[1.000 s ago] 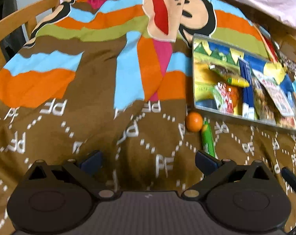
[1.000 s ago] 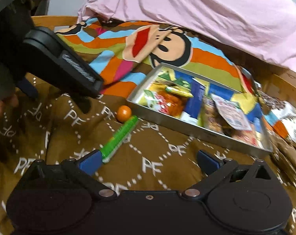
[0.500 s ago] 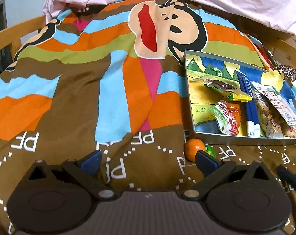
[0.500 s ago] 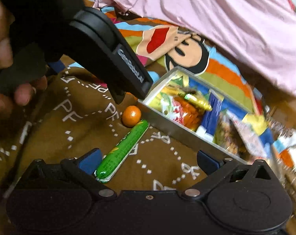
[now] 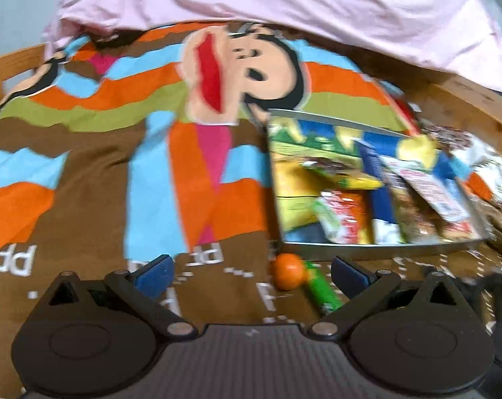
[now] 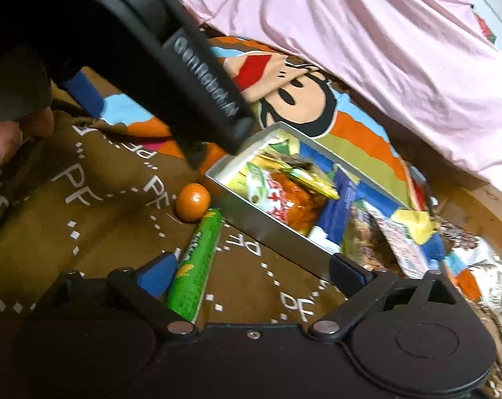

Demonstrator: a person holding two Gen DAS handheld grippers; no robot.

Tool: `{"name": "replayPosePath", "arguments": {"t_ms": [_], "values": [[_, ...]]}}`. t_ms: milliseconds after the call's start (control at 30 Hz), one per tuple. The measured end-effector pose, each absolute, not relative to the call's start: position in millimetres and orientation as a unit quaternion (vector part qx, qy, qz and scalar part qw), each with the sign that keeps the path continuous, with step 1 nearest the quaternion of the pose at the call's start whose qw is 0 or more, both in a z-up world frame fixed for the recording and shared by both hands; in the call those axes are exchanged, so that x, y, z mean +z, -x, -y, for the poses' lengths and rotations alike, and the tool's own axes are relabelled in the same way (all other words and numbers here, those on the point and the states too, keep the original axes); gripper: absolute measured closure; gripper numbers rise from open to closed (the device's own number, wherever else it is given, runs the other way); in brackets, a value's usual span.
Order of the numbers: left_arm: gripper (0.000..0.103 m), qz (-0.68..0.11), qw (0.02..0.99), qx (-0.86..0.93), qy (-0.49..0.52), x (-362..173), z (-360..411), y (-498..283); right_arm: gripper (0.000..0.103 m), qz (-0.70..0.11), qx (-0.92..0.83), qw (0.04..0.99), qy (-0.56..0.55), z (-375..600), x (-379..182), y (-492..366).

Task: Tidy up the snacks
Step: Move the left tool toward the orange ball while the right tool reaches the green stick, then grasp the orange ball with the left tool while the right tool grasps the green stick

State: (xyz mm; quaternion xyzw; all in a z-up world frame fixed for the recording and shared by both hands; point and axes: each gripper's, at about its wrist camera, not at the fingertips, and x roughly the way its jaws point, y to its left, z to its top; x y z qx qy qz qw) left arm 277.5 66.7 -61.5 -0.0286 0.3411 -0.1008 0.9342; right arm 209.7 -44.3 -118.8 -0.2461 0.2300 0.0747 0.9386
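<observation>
Green foil marks the piece in play: a long green snack stick [image 6: 197,262] lies on the brown patterned bedspread [image 6: 94,232], just outside the near wall of the metal tin [image 6: 270,229], its far tip almost touching a small orange fruit [image 6: 193,202]. The right hand-held gripper [image 6: 251,274] has its jaws spread wide around the stick's near end and has just been closing a little; the left blue pad [image 6: 157,274] sits right beside the wrapper, but the other pad is well clear, so nothing is pinched yet. To do this well I would centre the jaws across the stick's width, not at its very tip, close gently — the wrapper looks slick and the contents may crush — then lift clear of the tin wall before carrying it over the packets [image 6: 284,199] already inside. The left hand-held gripper [image 5: 249,271] hovers released over the bedspread, nothing between its pads; staying out of the right one's path seems wise, since its body crosses the upper left of the right wrist view and hides the bedspread there. The left wrist view is smeared with blur, so packet labels are unreadable. How much free space remains in the tin is hard to judge, and its far right end is cut off behind crumpled foil bags [image 6: 483,266].
</observation>
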Motion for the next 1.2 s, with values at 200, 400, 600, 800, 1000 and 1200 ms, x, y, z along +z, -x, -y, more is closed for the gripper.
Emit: {"name": "replayPosePath", "arguments": {"t_ms": [200,400,600,800,1000,1200], "values": [[0.001,-0.329,0.932,-0.153,-0.026,-72.0,-41.3,-276.7,0.071,-0.263,0.100,0.931,0.231,43.7,-119.1,-214.1],[0.001,-0.320,0.927,-0.196,0.001,-76.4,-38.4,-277.9,0.078,-0.290,0.068,0.929,0.220,65.8,-116.3,-205.7],[0.005,-0.330,0.923,-0.197,0.019,-85.0,-34.9,-292.9,0.077,-0.313,0.024,0.933,0.178,90.5,-110.4,-207.6],[0.021,-0.361,0.910,-0.183,0.087,-93.4,-42.6,-308.5,0.077,-0.306,0.022,0.937,0.169,91.0,-117.4,-212.2],[0.025,-0.343,0.916,-0.201,0.051,-87.7,-28.3,-299.4,0.076,-0.300,0.028,0.940,0.161,90.9,-121.6,-217.4],[0.025,-0.349,0.919,-0.184,0.019,-92.7,-21.6,-300.3,0.075,-0.300,0.029,0.940,0.163,90.7,-124.2,-218.9]]}}
